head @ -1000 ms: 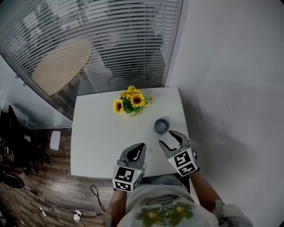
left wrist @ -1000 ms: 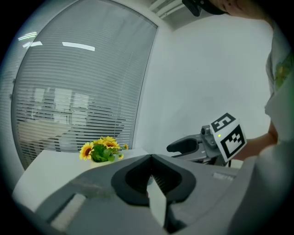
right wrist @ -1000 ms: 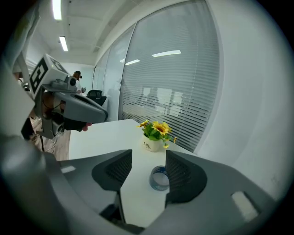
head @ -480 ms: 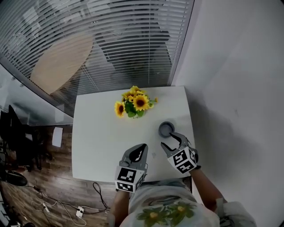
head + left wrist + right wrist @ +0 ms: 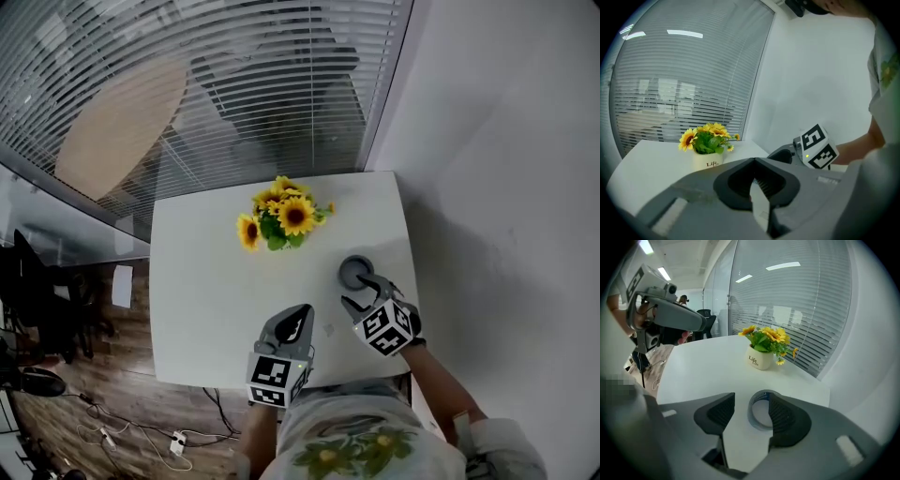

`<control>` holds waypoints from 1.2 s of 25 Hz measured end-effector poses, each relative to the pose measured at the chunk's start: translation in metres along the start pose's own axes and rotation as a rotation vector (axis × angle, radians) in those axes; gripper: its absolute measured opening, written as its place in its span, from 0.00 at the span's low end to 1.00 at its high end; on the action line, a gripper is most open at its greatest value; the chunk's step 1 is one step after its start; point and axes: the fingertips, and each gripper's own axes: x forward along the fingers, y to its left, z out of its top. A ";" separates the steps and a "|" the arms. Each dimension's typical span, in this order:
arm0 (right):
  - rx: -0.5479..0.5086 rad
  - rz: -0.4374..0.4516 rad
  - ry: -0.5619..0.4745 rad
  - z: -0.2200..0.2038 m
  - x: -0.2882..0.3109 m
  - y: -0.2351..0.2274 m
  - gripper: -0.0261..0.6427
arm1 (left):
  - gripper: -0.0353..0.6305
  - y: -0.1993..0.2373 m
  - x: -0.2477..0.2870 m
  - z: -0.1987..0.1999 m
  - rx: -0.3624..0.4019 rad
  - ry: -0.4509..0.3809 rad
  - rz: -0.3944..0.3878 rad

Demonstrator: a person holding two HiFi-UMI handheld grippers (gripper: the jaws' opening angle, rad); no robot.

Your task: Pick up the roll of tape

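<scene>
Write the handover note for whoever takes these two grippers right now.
Right gripper: open and empty, poised at the roll of tape. One wall of the roll shows between its jaws, not gripped yet.
Left gripper: shut and empty, near the front edge of the white table.
The tape lies flat on the table, between the right gripper and the sunflower pot.
Done: the approach.
Left: close on the roll's wall and lift it.

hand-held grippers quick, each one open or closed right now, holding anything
Left hand-held gripper: closed, empty.
Right hand-held gripper: open, holding nothing; the roll of tape lies at its jaws, not gripped.
</scene>
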 end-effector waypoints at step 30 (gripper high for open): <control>-0.233 0.042 0.265 -0.043 0.054 0.008 0.24 | 0.06 0.027 0.012 -0.040 -0.079 0.070 0.012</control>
